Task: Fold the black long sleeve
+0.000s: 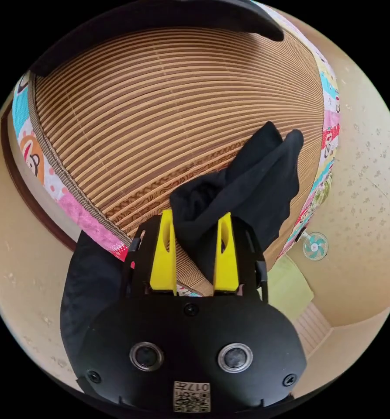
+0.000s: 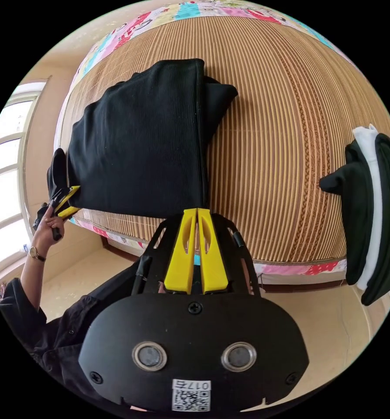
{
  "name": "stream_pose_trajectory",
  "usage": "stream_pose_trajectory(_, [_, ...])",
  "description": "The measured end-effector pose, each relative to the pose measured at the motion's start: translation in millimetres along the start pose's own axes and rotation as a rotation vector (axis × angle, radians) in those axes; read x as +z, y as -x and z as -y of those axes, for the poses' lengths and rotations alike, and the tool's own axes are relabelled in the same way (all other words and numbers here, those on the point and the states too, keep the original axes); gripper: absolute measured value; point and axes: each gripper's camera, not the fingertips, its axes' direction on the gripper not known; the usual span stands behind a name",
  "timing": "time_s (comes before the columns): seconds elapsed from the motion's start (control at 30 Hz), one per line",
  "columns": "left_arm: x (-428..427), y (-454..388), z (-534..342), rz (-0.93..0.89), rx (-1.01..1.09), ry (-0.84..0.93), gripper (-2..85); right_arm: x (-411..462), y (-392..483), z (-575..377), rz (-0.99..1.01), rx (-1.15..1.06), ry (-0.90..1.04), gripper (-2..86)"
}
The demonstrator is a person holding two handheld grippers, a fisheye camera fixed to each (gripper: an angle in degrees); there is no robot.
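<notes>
Black long sleeve (image 2: 142,139) pinched by right gripper (image 2: 197,218) (corner).

Bed spread with a striped woven bamboo mat (image 2: 282,131) over a patchwork cartoon-print sheet (image 2: 291,267), folded black long sleeve (image 2: 138,139) lying on the mat near its edge, black-and-white folded pile (image 2: 371,209), perhaps clothes, at the far side

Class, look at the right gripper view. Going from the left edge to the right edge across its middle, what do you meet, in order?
window → person's hand holding the left gripper → black long sleeve → bare bamboo mat → folded black-and-white pile.
</notes>
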Motion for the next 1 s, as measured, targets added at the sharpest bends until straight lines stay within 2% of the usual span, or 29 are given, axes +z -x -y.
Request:
stream_pose_trajectory(0.07, [-2, -1, -7, -0.168, -0.077, -0.037, 6.4, -12, -11, -6, 0.040, 0.017, 0.009, 0.8])
stream_pose_trajectory(0.1, [-6, -7, -13, -0.195, -0.063, -0.062, 6.3, -16, -14, -7, 0.053, 0.018, 0.005, 0.8])
stream_pose_trajectory(0.2, [-28, -89, -65, -0.175, 0.357, -0.191, 6.1, -38, -39, -17, 0.125, 0.041, -0.026, 1.0])
stream_pose_trajectory(0.27, [-18, -171, -140, -0.018, 0.754, -0.203, 6.3, -50, -63, -22, 0.193, 0.057, -0.046, 1.4])
stream_pose_trajectory(0.3, [-9, -188, -160, 0.026, 0.844, -0.194, 6.3, -52, -69, -22, 0.212, 0.056, -0.053, 1.5])
stream_pose_trajectory(0.37, [41, -236, -240, 0.171, 1.158, -0.130, 6.4, -55, -93, -19, 0.270, 0.058, -0.062, 2.4])
stream_pose_trajectory(0.47, [120, -251, -306, 0.317, 1.402, 0.047, 7.7, -53, -119, -8, 0.297, 0.076, -0.057, 4.7])
stream_pose_trajectory(0.53, [154, -244, -321, 0.345, 1.413, 0.159, 8.6, -54, -132, 0, 0.335, 0.091, -0.063, 7.4])
stream_pose_trajectory(0.63, [153, -228, -323, 0.189, 1.347, 0.218, 9.7, -56, -149, 9, 0.475, 0.093, -0.123, 11.1])
stream_pose_trajectory(0.73, [121, -211, -303, 0.164, 1.241, 0.071, 11.2, -49, -163, 18, 0.619, 0.118, -0.153, 13.2])
stream_pose_trajectory(0.77, [109, -200, -283, 0.197, 1.132, -0.003, 13.1, -45, -168, 21, 0.658, 0.133, -0.161, 13.8])
stream_pose_trajectory(0.87, [106, -163, -215, 0.299, 0.850, -0.038, 17.6, -31, -176, 30, 0.747, 0.175, -0.167, 15.8])
stream_pose_trajectory(0.9, [110, -155, -202, 0.306, 0.805, -0.014, 17.7, -27, -177, 31, 0.764, 0.180, -0.167, 16.3])
stream_pose_trajectory(1.0, [155, -115, -161, 0.242, 0.662, 0.264, 15.4, -4, -182, 41, 0.831, 0.215, -0.129, 18.9])
